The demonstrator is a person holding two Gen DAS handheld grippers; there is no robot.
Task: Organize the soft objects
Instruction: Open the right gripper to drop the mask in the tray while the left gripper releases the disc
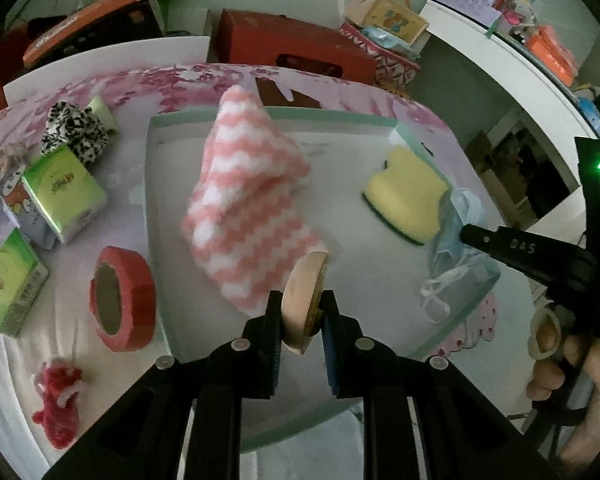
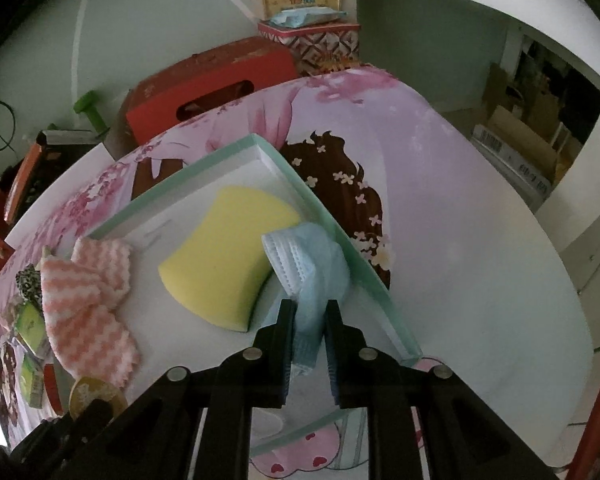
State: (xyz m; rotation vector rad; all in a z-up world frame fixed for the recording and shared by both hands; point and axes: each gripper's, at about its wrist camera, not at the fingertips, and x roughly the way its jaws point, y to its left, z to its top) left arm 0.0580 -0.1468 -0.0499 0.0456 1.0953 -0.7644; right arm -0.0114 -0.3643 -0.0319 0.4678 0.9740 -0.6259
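A shallow white tray with a mint-green rim lies on the flowered cloth. In it are a pink-and-white striped cloth, bunched up, and a yellow sponge. My left gripper is shut on a round beige pad with a gold face, held on edge over the tray's near part. My right gripper is shut on a light blue face mask, which hangs against the tray's right rim beside the yellow sponge. The striped cloth and the pad show at lower left in the right wrist view.
Left of the tray lie a red tape roll, green tissue packs, a leopard-print scrunchie and red yarn. Red boxes stand behind the table. A white shelf runs along the right.
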